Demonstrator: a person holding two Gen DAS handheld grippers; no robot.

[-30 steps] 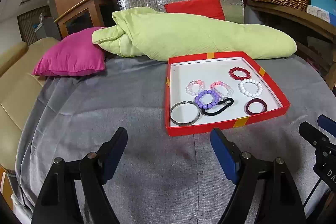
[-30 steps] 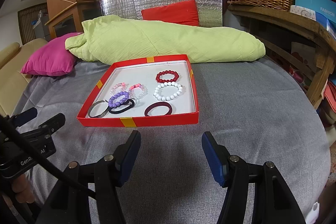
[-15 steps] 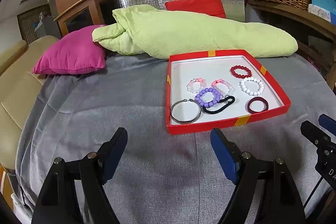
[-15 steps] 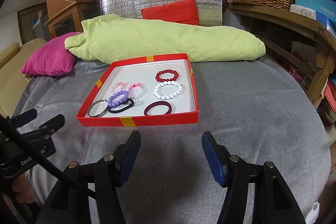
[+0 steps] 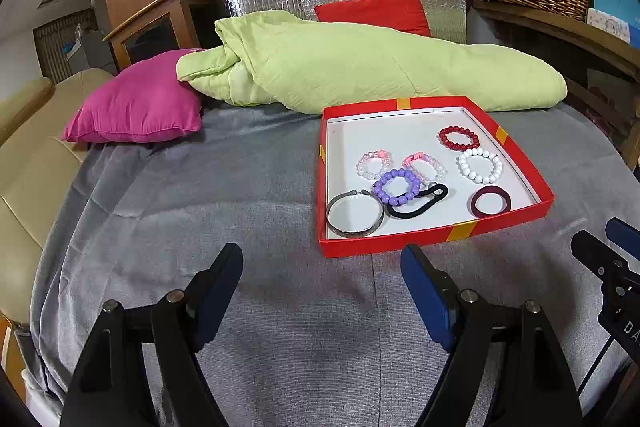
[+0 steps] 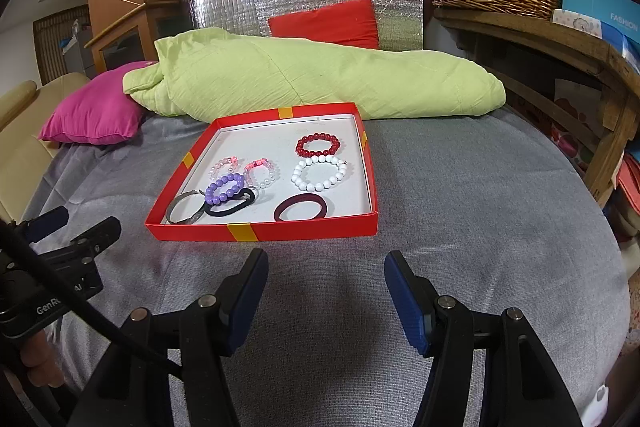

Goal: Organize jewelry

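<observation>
A: Currently, both grippers hang above the grey bed cover [image 5: 200,211], holding nothing. Left gripper [image 5: 322,269]: jaws spread wide. Right gripper [image 6: 326,273]: likewise spread wide.

B: Position of the jewelry?

A: All pieces lie in the red tray [image 6: 280,231], which rests on the cover. In the right wrist view the tray sits at 12 o'clock just beyond the fingertips; in the left wrist view, at 1 o'clock.

B: Contents, left wrist view?

A: Red bead bracelet [image 5: 459,138] at the tray's 1 o'clock. White bead bracelet [image 5: 480,166] just nearer than it. Dark maroon band [image 5: 490,201] at 5 o'clock. Two pale pink bead bracelets [image 5: 400,165] side by side near the centre. Purple bead bracelet [image 5: 396,187] overlaps one of them and touches the black hair tie [image 5: 418,203]. Metal bangle [image 5: 354,214] at 7 o'clock, near the front wall.

B: Surroundings?

A: Green quilt [image 5: 360,67] lies behind the tray; magenta pillow [image 5: 136,107] at 10 o'clock.
</observation>
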